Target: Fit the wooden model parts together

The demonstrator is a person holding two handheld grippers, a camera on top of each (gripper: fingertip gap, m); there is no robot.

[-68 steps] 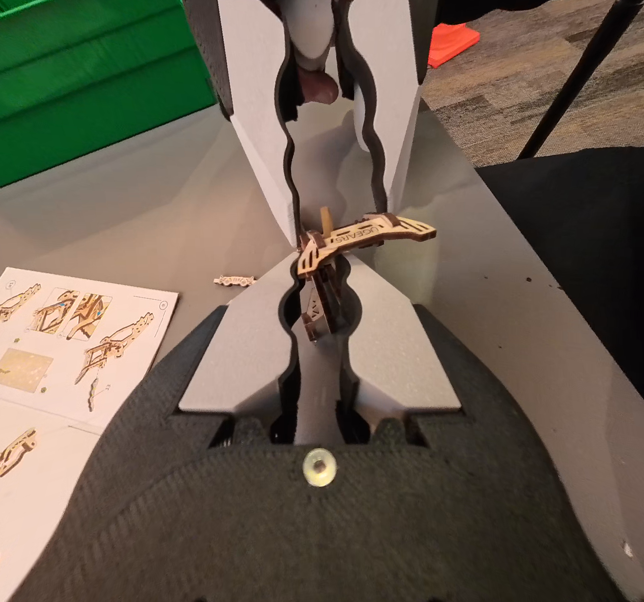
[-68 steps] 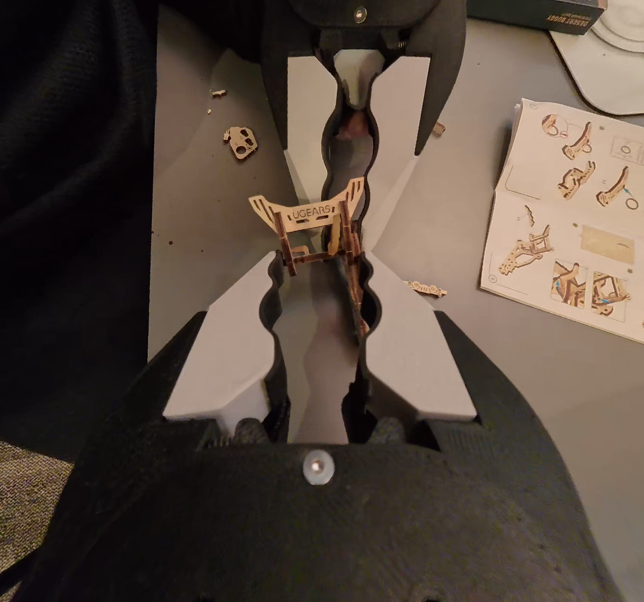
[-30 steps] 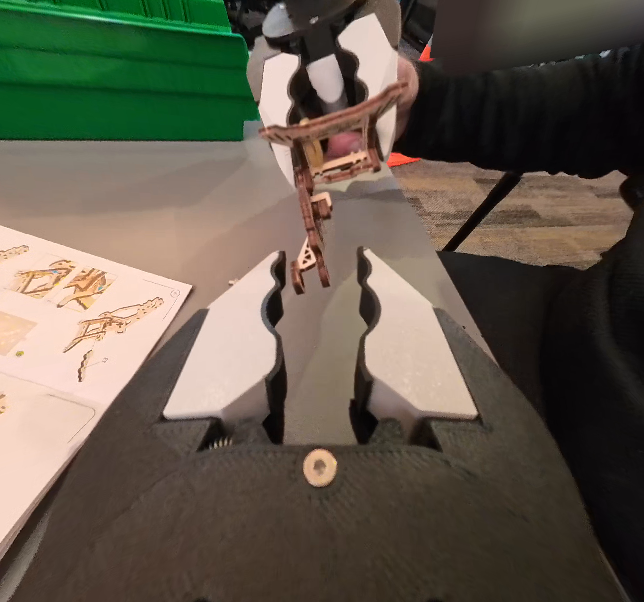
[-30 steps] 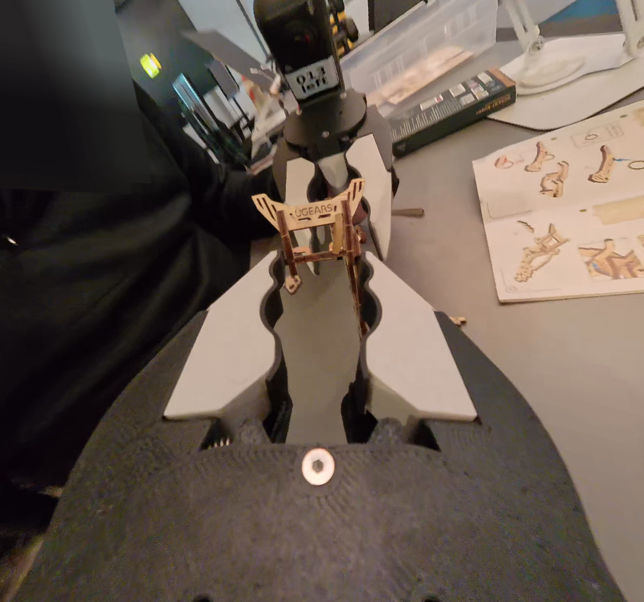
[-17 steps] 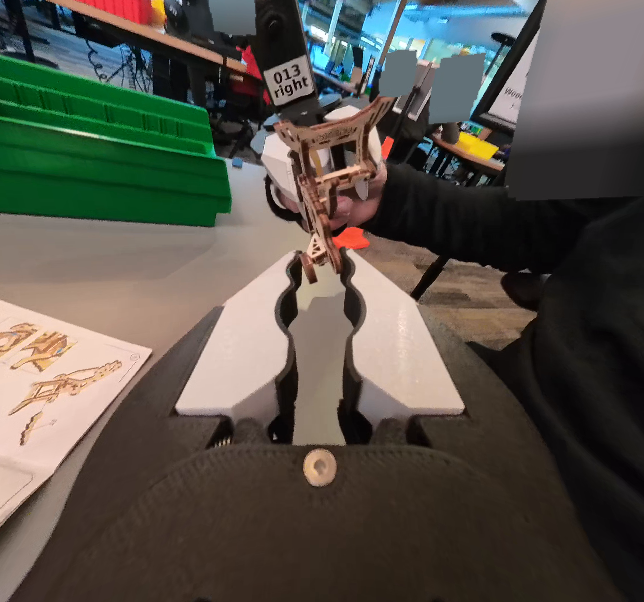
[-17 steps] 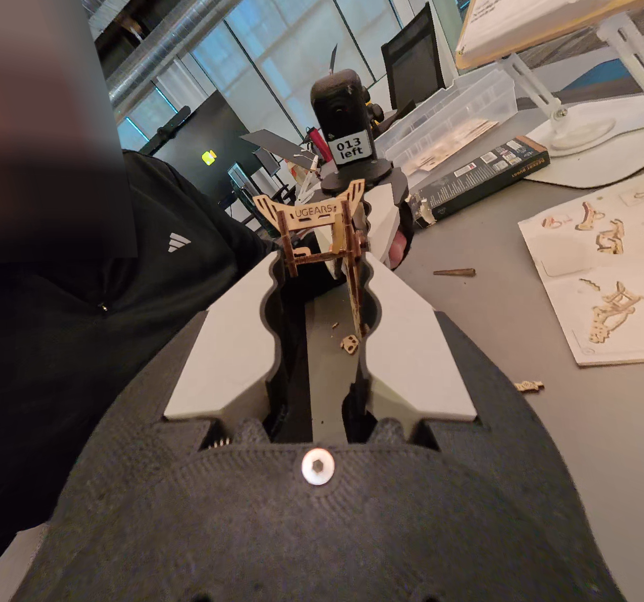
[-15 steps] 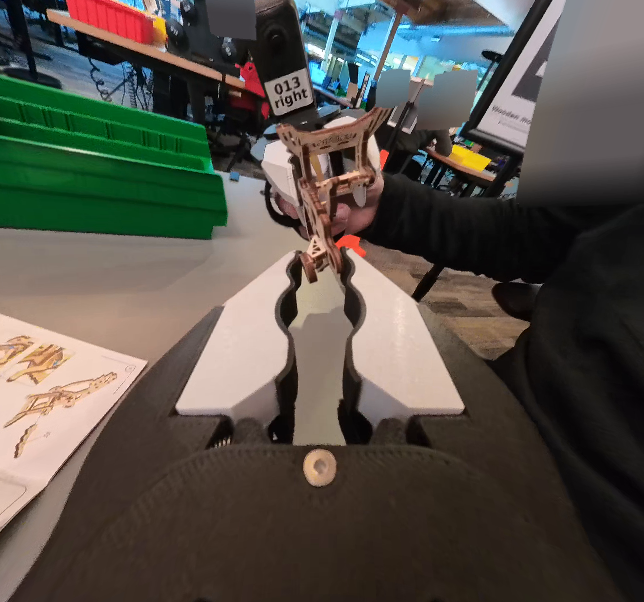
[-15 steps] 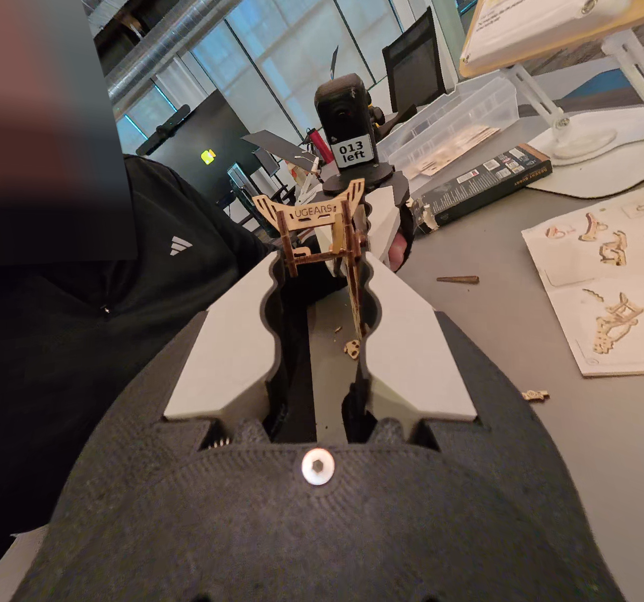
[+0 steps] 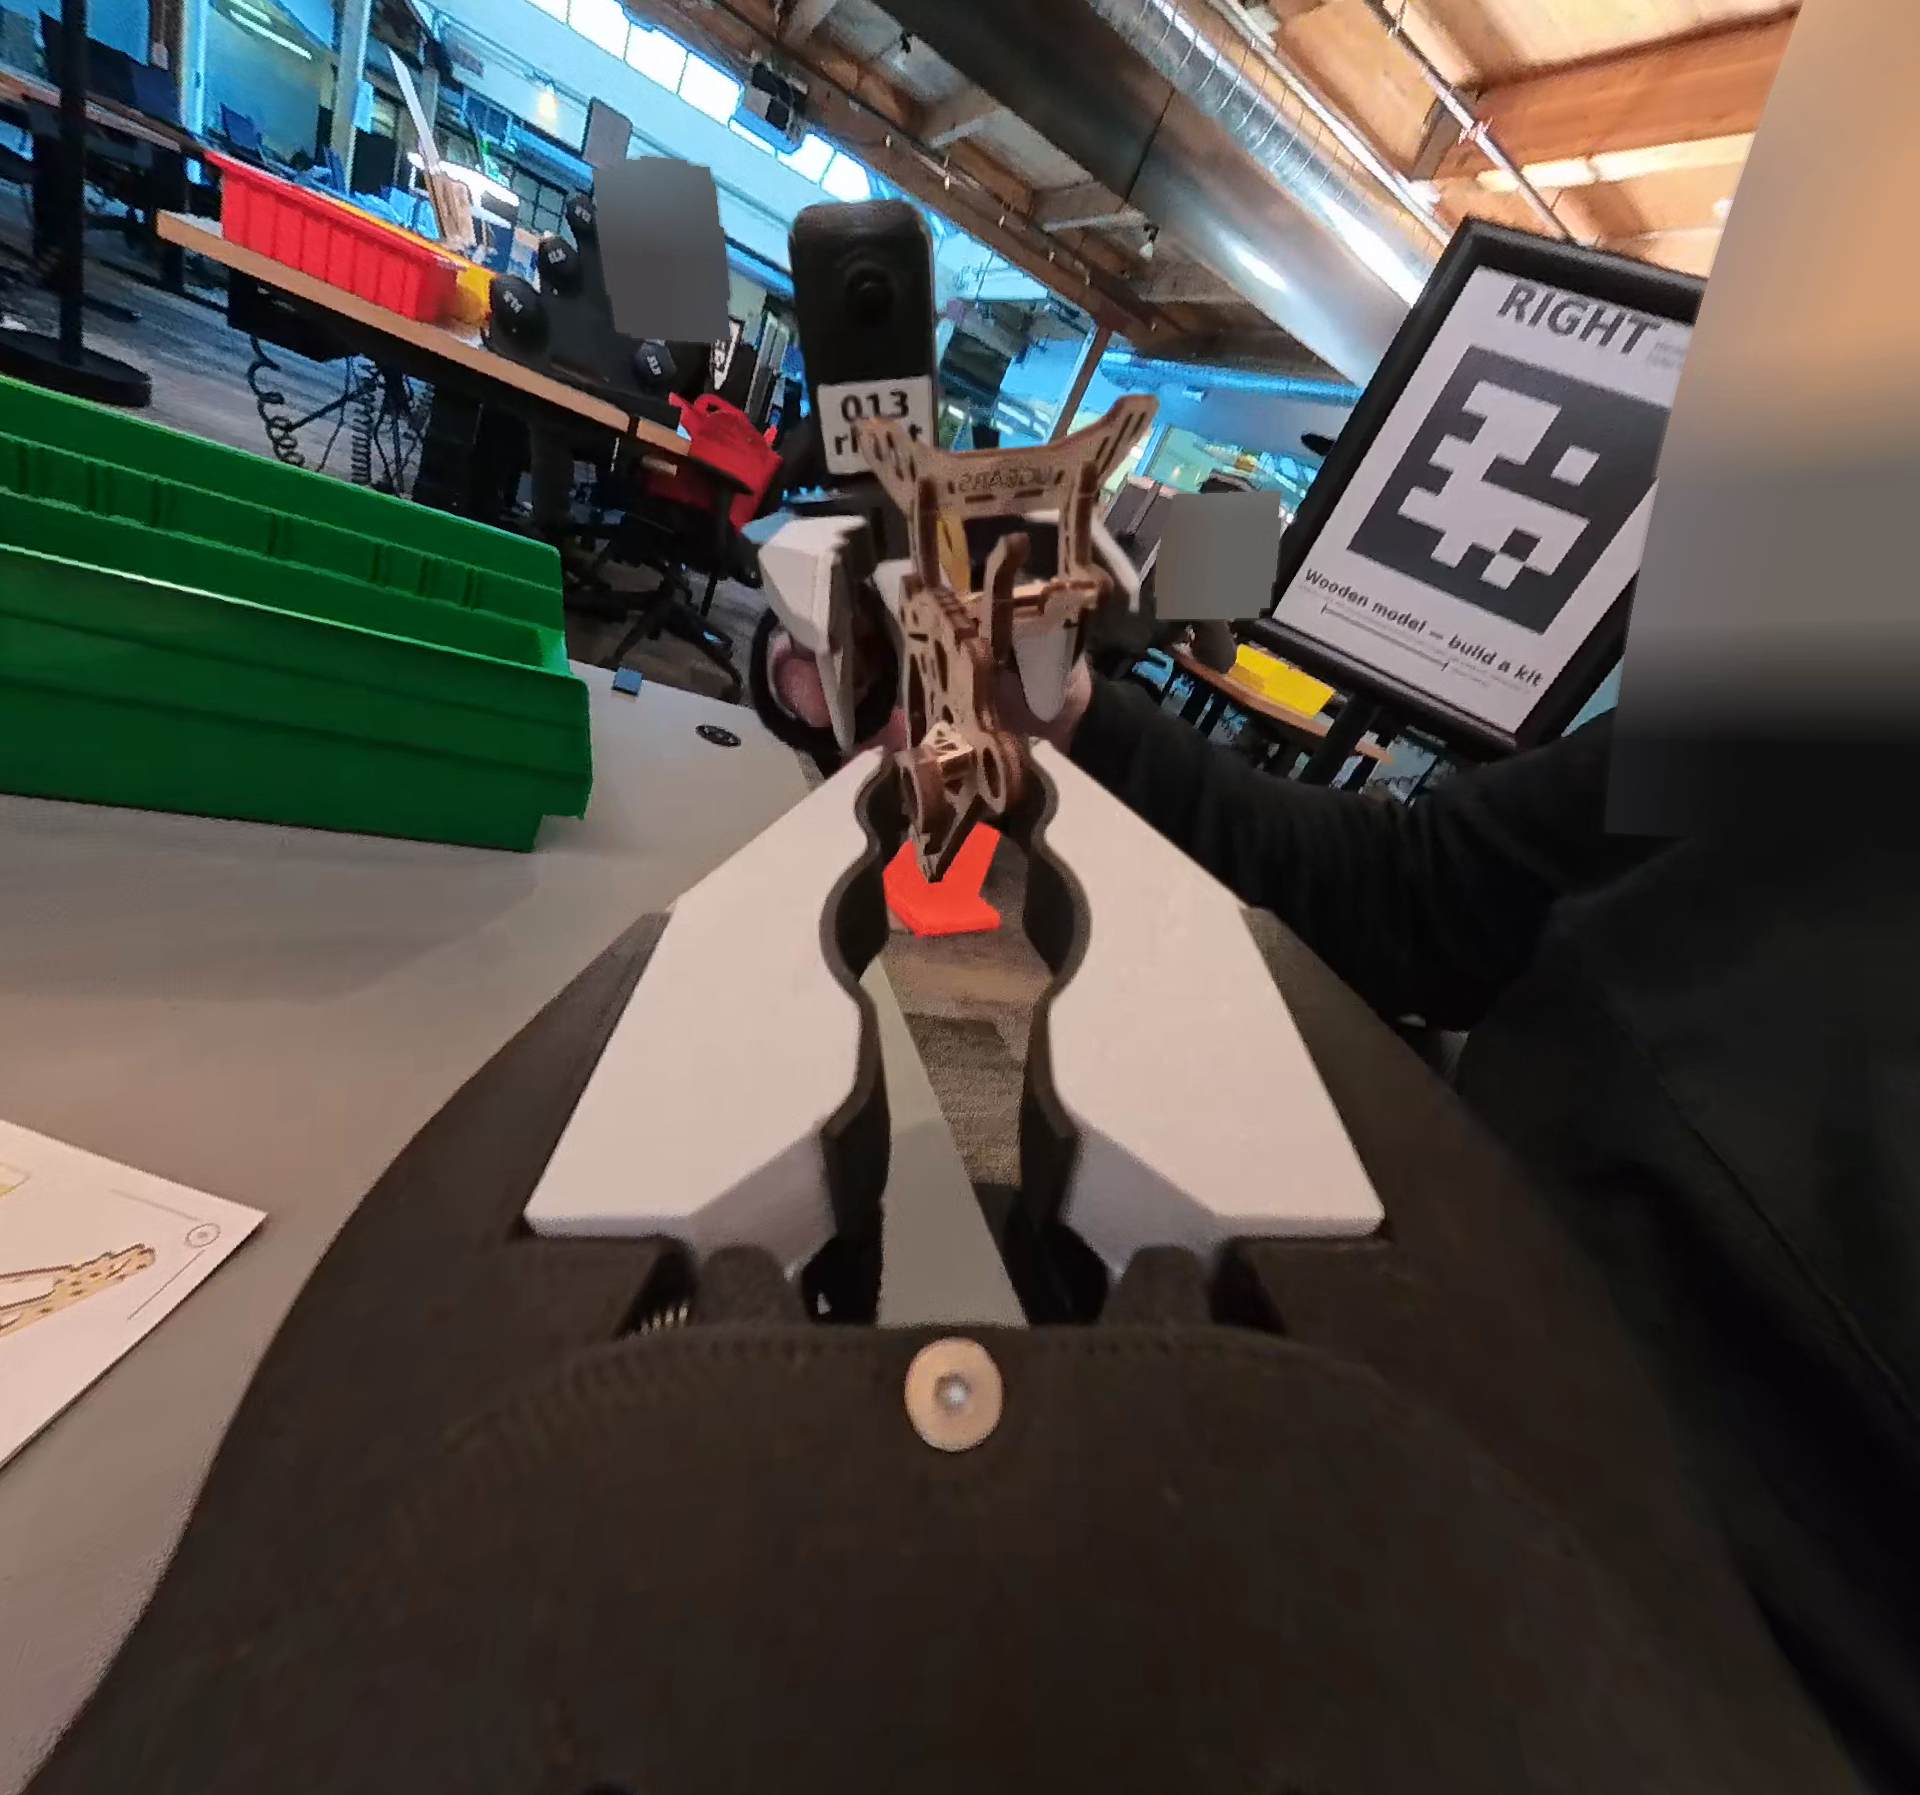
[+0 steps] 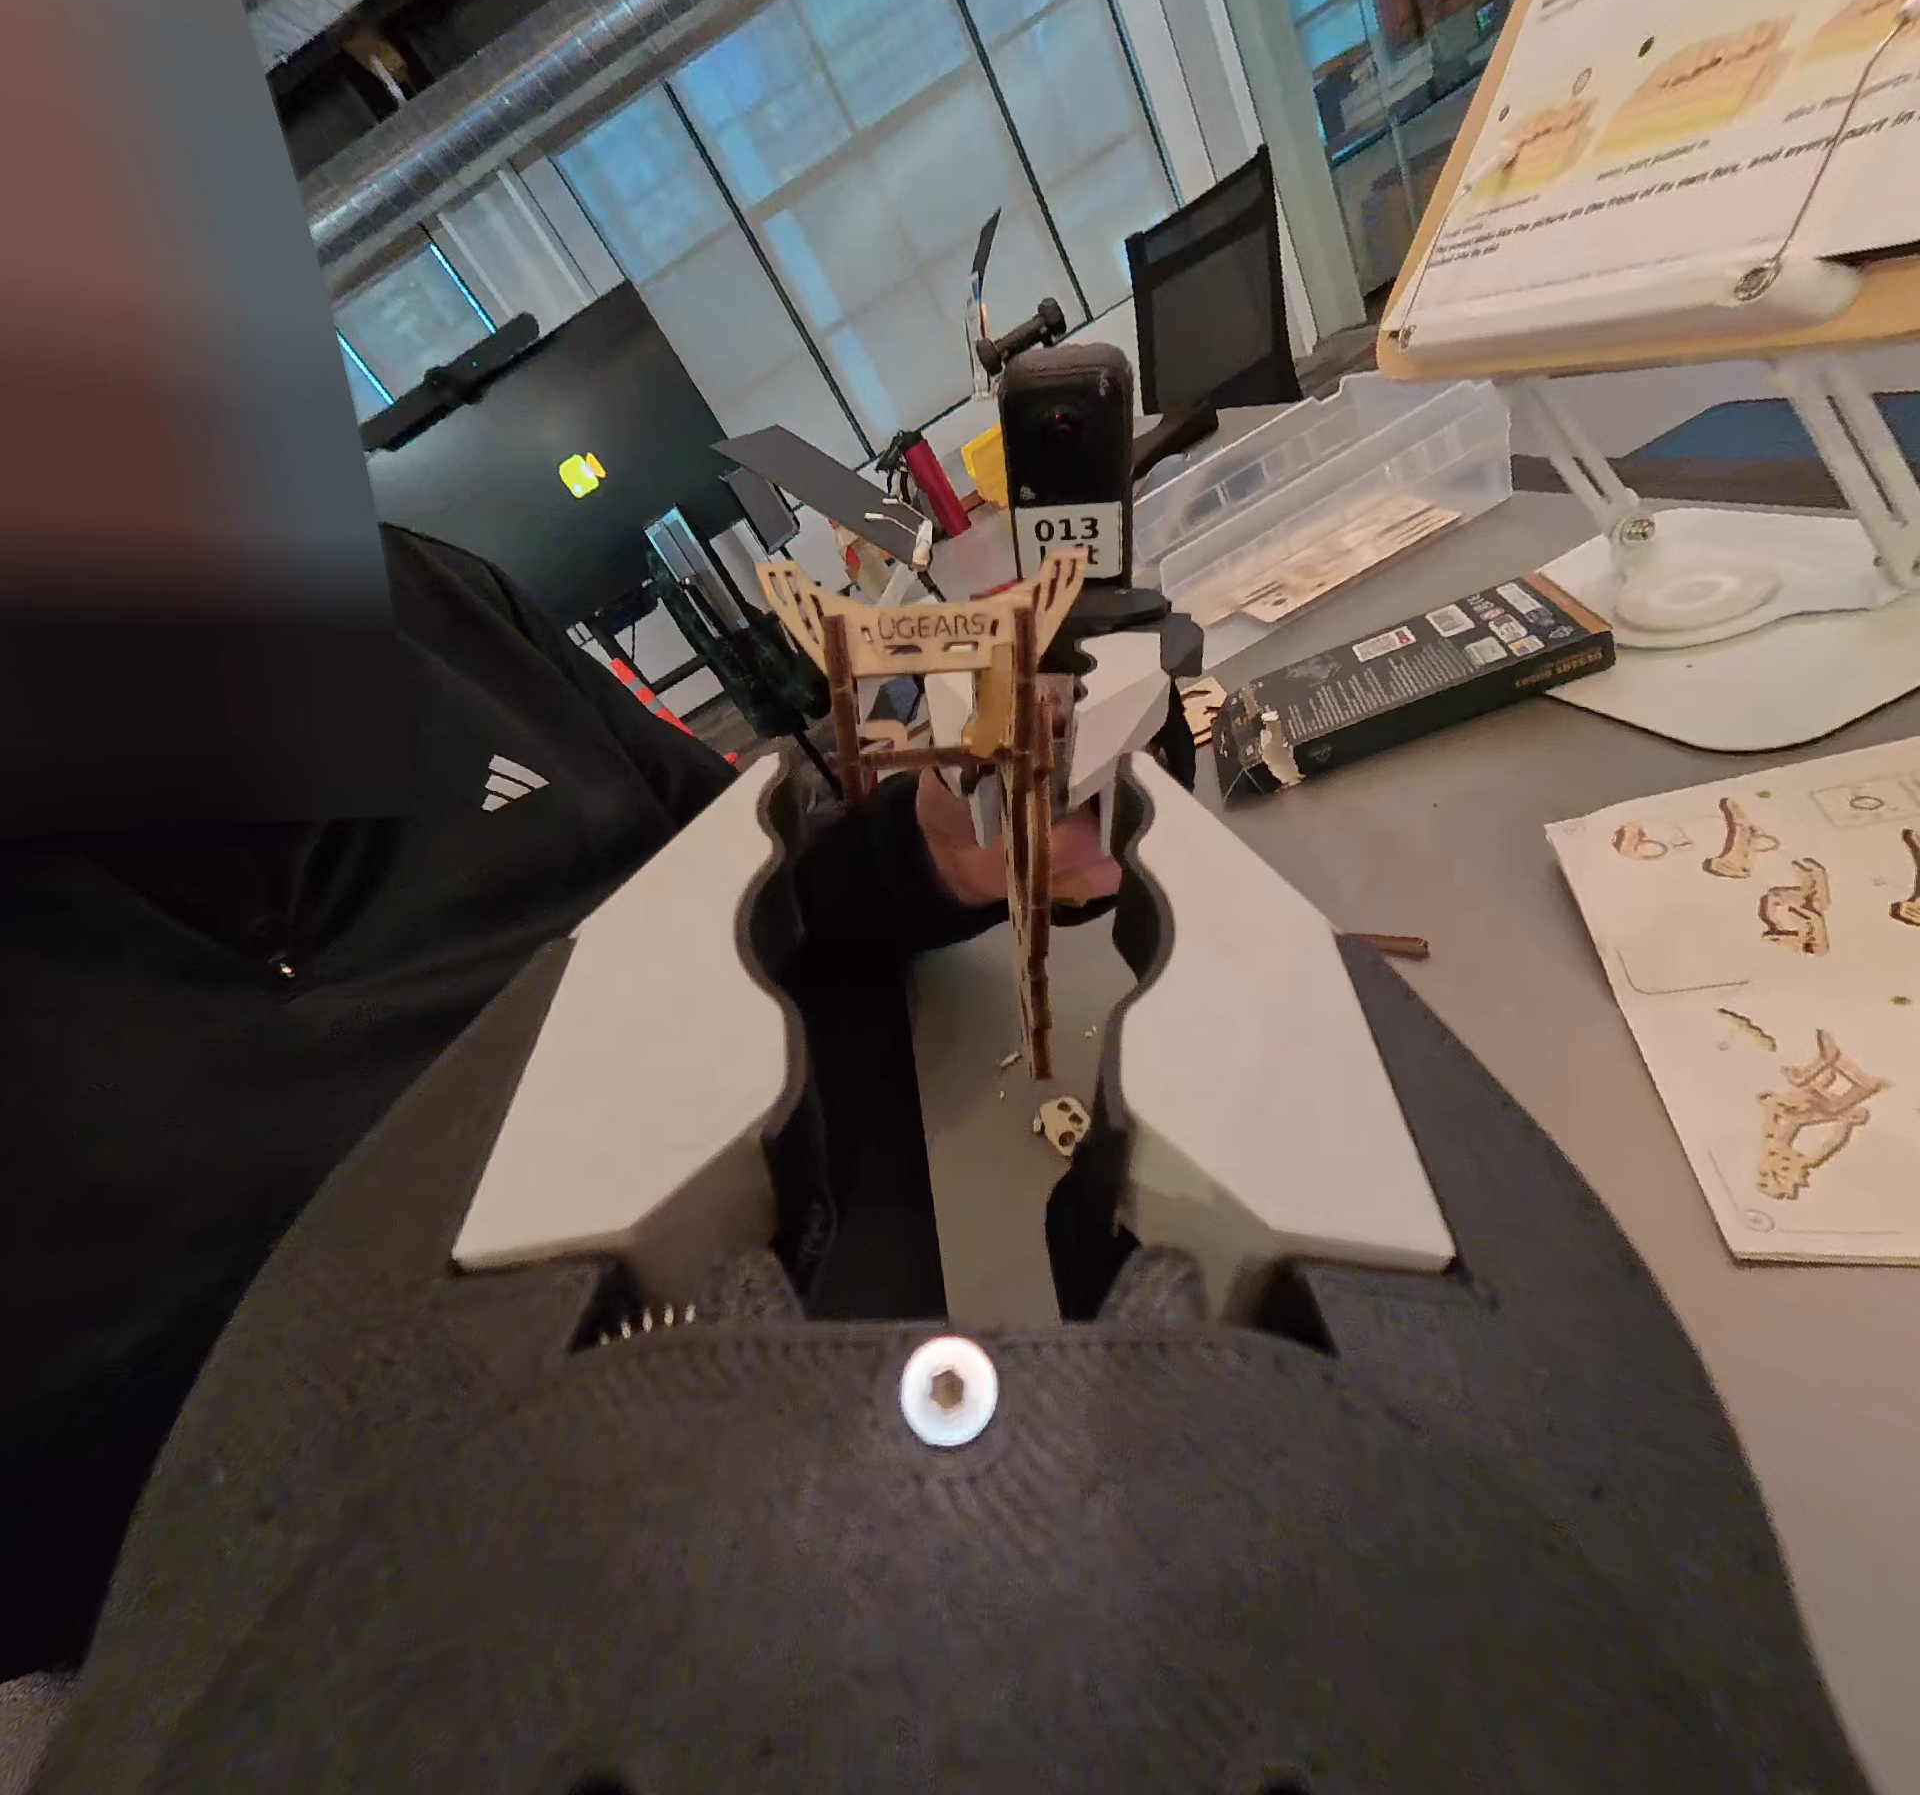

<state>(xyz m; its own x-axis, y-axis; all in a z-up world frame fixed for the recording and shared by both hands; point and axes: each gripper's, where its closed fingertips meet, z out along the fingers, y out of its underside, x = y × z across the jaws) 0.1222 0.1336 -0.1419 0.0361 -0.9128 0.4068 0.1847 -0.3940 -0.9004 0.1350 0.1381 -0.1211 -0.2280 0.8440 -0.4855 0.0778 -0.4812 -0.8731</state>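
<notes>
The wooden model (image 9: 977,602) is a small frame with a curved top bar and a long arm hanging down; it is held in the air above the grey table (image 9: 312,966). My left gripper (image 9: 954,779) is shut on the round lower end of that arm. In the right wrist view the model (image 10: 935,696) stands between the tips of my right gripper (image 10: 956,789), whose jaws are wide apart and clear of it. The left gripper's white finger (image 10: 1101,696) shows just behind the model there. The right gripper's finger (image 9: 810,592) shows behind the model in the left wrist view.
Green bins (image 9: 260,623) stand at the table's far left. An instruction sheet (image 10: 1766,997), a dark box (image 10: 1423,675), a clear plastic tray (image 10: 1330,498) and a board on a white stand (image 10: 1662,135) lie to the right. A small loose wooden piece (image 10: 1062,1122) lies on the table below. Left and right tips are no more than a few centimetres apart.
Both grippers have lifted and tilted up from the table. The left gripper closed on the model's lower end. The right gripper's jaws have spread off the model.
</notes>
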